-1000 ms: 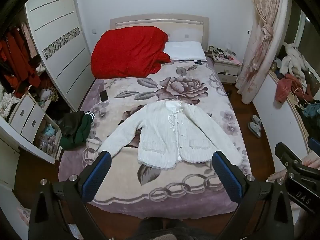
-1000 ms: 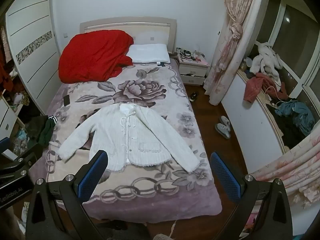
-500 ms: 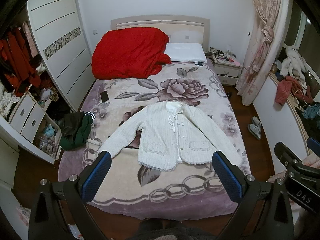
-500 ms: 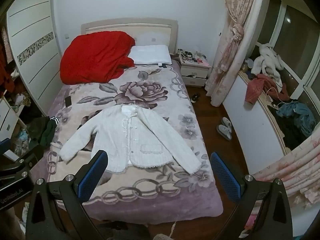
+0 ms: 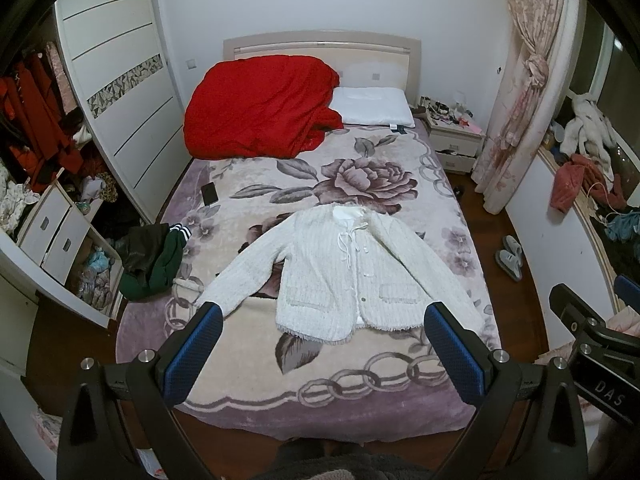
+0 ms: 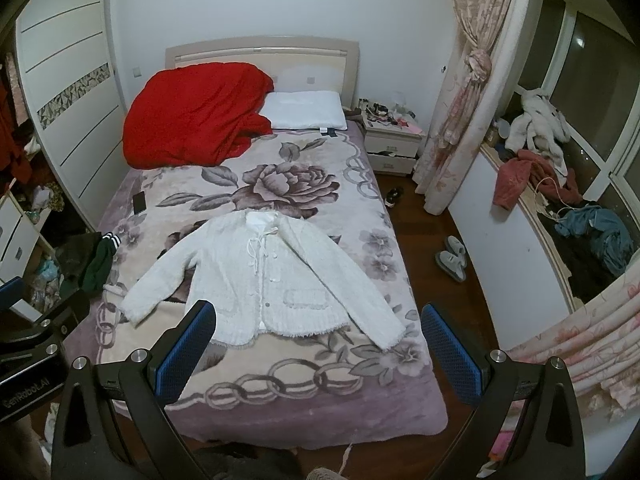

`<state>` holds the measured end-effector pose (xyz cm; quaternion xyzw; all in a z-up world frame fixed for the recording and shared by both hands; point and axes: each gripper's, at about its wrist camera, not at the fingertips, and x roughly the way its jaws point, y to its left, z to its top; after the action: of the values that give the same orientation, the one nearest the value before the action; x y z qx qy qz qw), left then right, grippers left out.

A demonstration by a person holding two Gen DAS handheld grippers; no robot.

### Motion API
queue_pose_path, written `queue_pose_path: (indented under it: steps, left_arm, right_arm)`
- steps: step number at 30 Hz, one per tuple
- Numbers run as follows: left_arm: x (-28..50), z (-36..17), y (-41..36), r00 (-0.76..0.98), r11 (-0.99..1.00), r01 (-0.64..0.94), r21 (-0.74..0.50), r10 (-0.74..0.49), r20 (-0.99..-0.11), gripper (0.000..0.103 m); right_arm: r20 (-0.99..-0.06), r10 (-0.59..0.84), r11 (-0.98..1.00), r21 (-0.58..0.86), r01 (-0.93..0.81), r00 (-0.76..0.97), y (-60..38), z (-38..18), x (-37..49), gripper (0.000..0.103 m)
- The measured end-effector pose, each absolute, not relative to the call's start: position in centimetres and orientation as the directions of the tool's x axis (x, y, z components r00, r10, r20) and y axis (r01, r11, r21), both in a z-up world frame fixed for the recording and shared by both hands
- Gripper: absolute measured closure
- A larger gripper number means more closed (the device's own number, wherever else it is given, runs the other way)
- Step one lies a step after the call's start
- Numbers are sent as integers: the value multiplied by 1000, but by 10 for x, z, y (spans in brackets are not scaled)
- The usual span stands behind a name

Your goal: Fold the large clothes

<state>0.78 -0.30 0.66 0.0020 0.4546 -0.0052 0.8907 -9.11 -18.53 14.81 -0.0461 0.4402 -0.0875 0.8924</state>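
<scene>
A white knit cardigan (image 5: 344,272) lies flat, front up, on the flowered bed blanket (image 5: 340,376), both sleeves spread out to the sides. It also shows in the right wrist view (image 6: 264,276). My left gripper (image 5: 322,320) is open and empty, held high above the foot of the bed, well short of the cardigan. My right gripper (image 6: 318,316) is open and empty too, at about the same height beside it. Each gripper's body shows at the edge of the other's view.
A red quilt (image 5: 260,108) and white pillow (image 5: 374,106) lie at the bed's head. A dark phone (image 5: 209,193) and a dark green clothes pile (image 5: 154,260) lie at the bed's left edge. Drawers (image 5: 52,236) stand left; slippers (image 5: 510,256), nightstand (image 5: 456,140) right.
Both views have shifted slightly; the bed and cardigan sit a little lower in frame. Both grippers stay open and the cardigan has not moved.
</scene>
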Motion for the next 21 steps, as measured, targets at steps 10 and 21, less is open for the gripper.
queue_pose_path:
  steps: [10,21]
  left_arm:
    - [8,9,2,590,1000,7,-7,-10,-807,0]
    - [12,13,6,595,1000,3,-9,-9,-804,0]
  right_arm:
    - [-777,-193,981,-156,113,599,-187,147,-95,0]
    - [-776,-181,983,-149,104,604,-168,161,-79,0]
